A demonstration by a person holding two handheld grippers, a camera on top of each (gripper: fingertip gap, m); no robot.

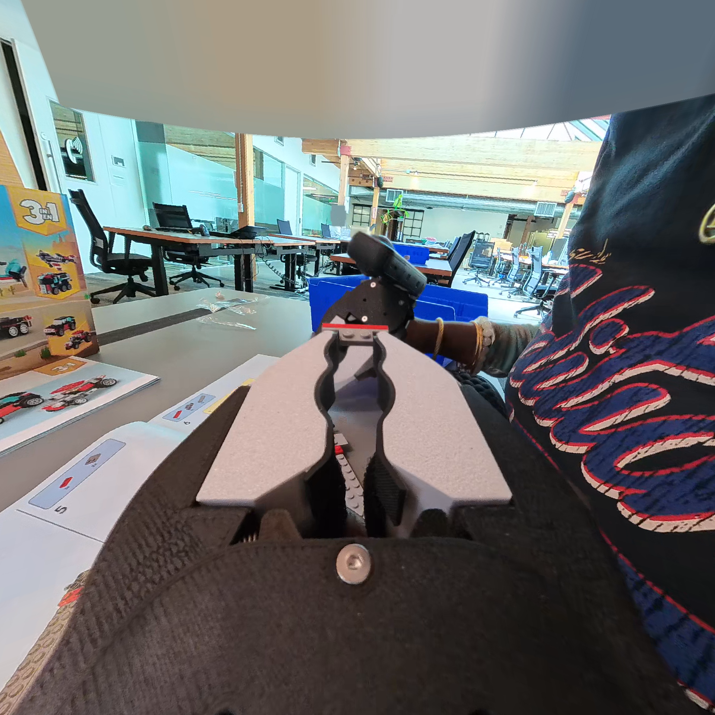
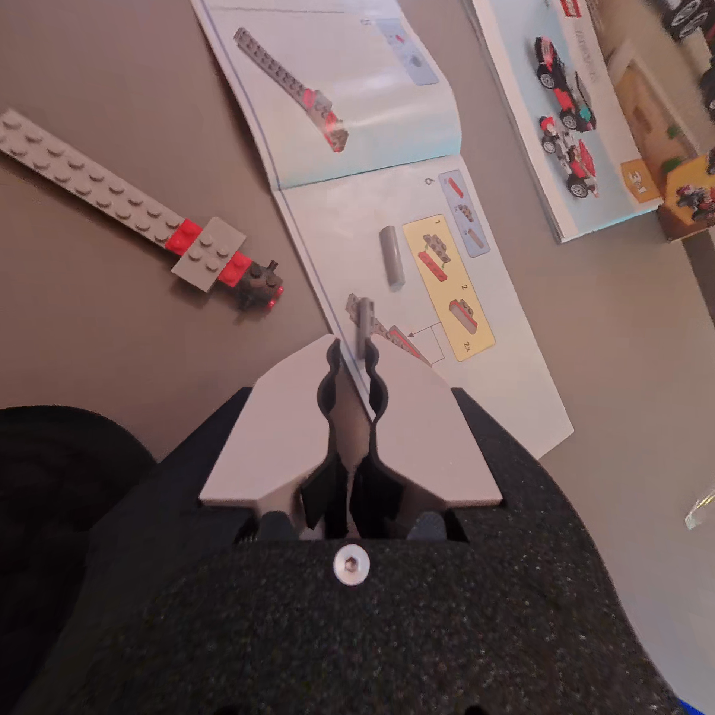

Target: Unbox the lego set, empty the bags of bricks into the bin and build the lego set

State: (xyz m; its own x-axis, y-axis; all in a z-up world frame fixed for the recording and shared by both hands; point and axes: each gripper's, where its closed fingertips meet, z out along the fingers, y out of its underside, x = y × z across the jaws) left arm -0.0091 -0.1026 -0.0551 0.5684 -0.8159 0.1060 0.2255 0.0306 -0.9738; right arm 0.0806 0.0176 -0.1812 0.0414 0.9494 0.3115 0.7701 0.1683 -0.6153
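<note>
Left wrist view: the left gripper (image 1: pixel 355 337) has its jaws clamped on a small sub-assembly, a flat grey studded plate under a thin red plate (image 1: pixel 355 332), held up off the grey table (image 1: pixel 185 348). Right wrist view: the right gripper (image 2: pixel 354 348) has its jaws closed on a slim grey plastic piece (image 2: pixel 363 327), seen edge-on above the open white instruction booklet (image 2: pixel 387 232).

Risks, as judged:
- Both grips are at the very fingertips. A slight slackening or twist would likely drop either part; the slim piece could fall onto the sloping page and slide off.
- The loose grey curved slope piece (image 2: pixel 392 257) lies on the booklet; any nudge of the page would shift it.
- The part-built long grey studded plate with red, grey and black bricks at one end (image 2: pixel 154 224) lies unrestrained on the table, well apart from both grippers. Pressing a part onto it one-sided could tilt or skid it.
- Mating two held parts in mid-air invites misaligned studs and a pop-out.

Count:
- Grippers: two.
- Held parts: two, one per gripper.
- Loose pieces on the booklet: one.
- Part-built assemblies on the table: one.
- Open booklets: one; closed illustrated booklets (image 2: pixel 561 116): one.
- Printed cardboard set box (image 1: pixel 42 278), standing: one.
- Blue plastic bin (image 1: pixel 456 305): one in use; contents hidden.
- Clear empty bags (image 1: pixel 228 309): at least two; exact number unclear.
</note>
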